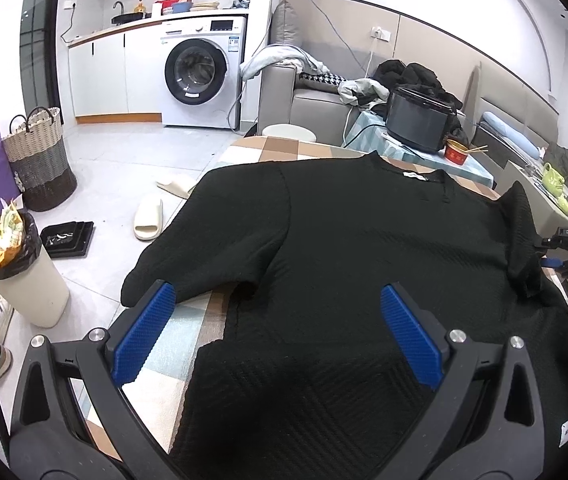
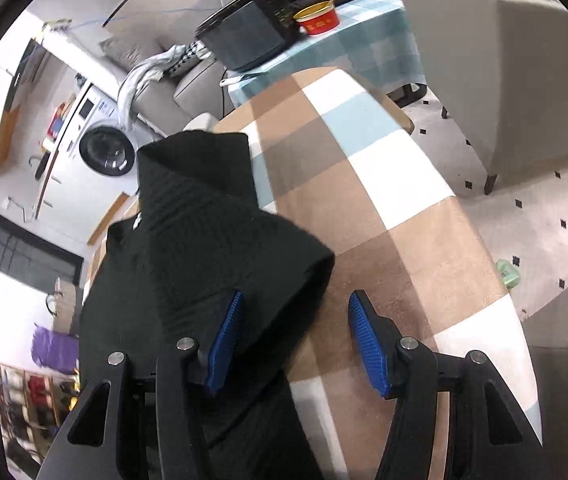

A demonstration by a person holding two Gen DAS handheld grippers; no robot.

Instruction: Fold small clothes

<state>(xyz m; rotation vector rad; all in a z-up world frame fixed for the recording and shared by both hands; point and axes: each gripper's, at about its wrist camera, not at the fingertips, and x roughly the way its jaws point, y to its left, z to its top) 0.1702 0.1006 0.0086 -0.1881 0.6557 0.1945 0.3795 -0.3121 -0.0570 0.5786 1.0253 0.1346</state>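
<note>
Black textured short-sleeved knit top point(image 1: 364, 248) — one, spread flat on checked brown, white and blue tablecloth point(image 2: 384, 208), one sleeve raised, hem cut off. Left gripper point(image 1: 277, 300) spread wide above it, grasping nothing. Right gripper point(image 2: 296, 310) parted too, beside the sleeve. Beyond: black cooker point(image 1: 418, 122), red bowl point(image 1: 456, 151), two cream slippers point(image 1: 148, 216).
</note>
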